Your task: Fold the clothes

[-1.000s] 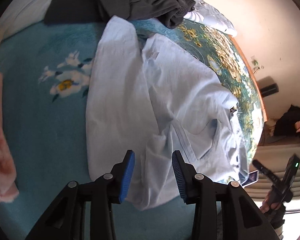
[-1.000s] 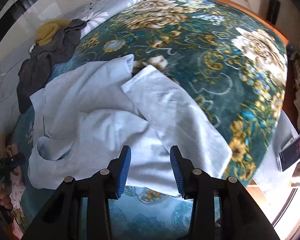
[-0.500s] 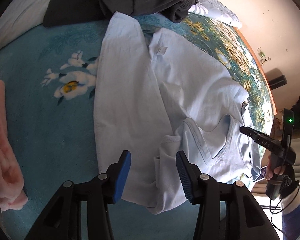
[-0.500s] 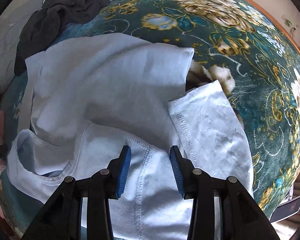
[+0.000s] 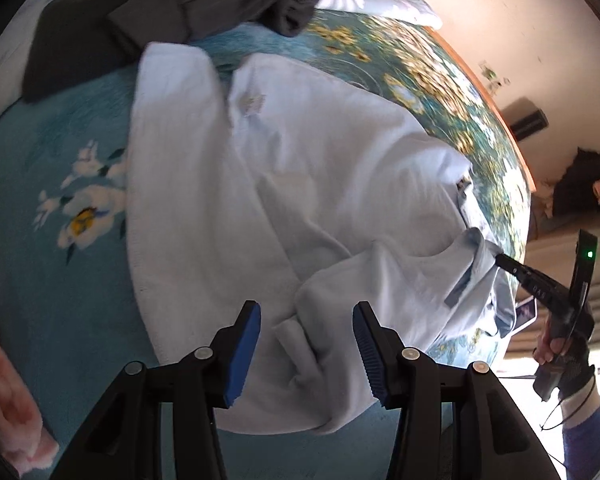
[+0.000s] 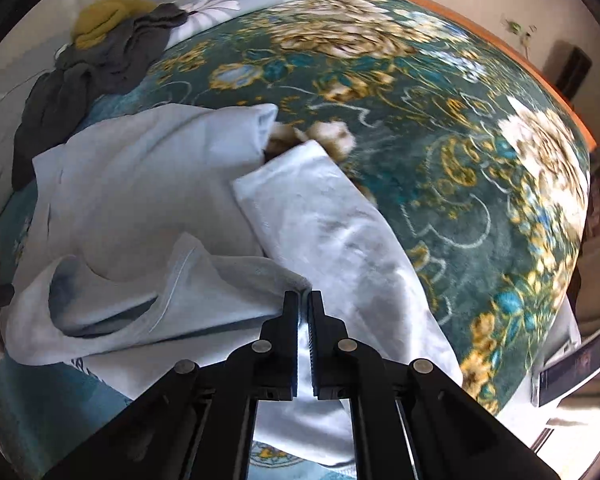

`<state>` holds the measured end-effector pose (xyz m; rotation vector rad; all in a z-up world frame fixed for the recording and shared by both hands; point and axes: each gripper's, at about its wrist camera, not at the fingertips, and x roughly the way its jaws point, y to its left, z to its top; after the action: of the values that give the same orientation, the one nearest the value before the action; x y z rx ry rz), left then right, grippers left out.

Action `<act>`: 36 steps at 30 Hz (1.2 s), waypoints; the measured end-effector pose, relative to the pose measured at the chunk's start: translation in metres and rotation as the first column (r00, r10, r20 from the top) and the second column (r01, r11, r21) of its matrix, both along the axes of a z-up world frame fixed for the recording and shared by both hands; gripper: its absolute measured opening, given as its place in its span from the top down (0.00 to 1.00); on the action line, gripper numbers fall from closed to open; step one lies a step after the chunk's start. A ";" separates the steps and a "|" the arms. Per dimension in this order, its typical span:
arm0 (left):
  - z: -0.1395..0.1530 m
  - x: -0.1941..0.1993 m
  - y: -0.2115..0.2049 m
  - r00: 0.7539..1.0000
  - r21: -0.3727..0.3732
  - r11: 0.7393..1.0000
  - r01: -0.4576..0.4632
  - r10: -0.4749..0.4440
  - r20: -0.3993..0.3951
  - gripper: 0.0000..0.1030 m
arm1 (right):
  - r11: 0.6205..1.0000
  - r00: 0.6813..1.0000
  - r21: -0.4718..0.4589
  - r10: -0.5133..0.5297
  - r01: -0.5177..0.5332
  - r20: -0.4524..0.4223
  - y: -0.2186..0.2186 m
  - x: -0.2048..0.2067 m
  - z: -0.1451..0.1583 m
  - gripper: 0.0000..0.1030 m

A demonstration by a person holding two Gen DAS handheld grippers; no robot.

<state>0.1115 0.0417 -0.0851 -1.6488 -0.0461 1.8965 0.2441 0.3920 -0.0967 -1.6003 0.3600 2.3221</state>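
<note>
A pale blue T-shirt (image 5: 300, 184) lies face up and rumpled on the floral blanket (image 5: 60, 280), neckline toward me. My left gripper (image 5: 306, 344) hovers over the shirt's near shoulder, blue pads apart, and a bunched fold lies between them without being pressed. In the right wrist view my right gripper (image 6: 304, 300) is shut on the shirt (image 6: 148, 200) at a pinch of fabric beside the neckline, and the cloth peaks up at its tips. The left wrist view shows that same right gripper (image 5: 500, 260) biting the collar edge, held by a gloved hand (image 5: 568, 364).
Dark grey clothes (image 5: 180, 12) are piled at the far end, with a yellow garment (image 6: 104, 20) on top. A pink towel (image 5: 4, 400) lies at the left. A phone (image 6: 572, 368) sits off the blanket's right edge, near the bed's wooden rim (image 6: 520, 52).
My right gripper has shut on the fabric by the neckline, which now rises in a peak. My left gripper has moved in over the near shoulder with its jaws slightly wider.
</note>
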 end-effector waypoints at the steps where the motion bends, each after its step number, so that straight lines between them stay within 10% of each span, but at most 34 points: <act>1: 0.000 -0.001 0.004 1.000 -0.008 1.000 0.014 -0.015 -0.011 0.50 | 1.000 1.000 -0.014 -0.014 0.014 0.001 0.002 0.005 -0.002 0.96; 20: -0.038 0.003 0.080 0.953 -0.106 0.948 0.299 -0.302 -0.008 0.52 | 0.994 0.996 -0.064 -0.088 0.088 0.006 -0.005 0.035 -0.006 0.96; 27: -0.022 0.010 0.072 0.961 -0.058 0.962 0.269 -0.272 -0.059 0.84 | 0.993 0.996 -0.068 -0.093 0.092 0.000 -0.007 0.040 -0.005 0.96; 36: 0.039 0.025 0.055 0.925 -0.067 0.976 0.205 -0.216 -0.312 0.91 | 0.995 0.992 -0.036 -0.096 0.093 -0.081 -0.013 0.043 0.026 0.95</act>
<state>0.1366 0.0972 -0.0457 -1.2900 0.2852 1.9773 0.2873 0.3794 -0.0712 -1.4711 0.4840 2.3265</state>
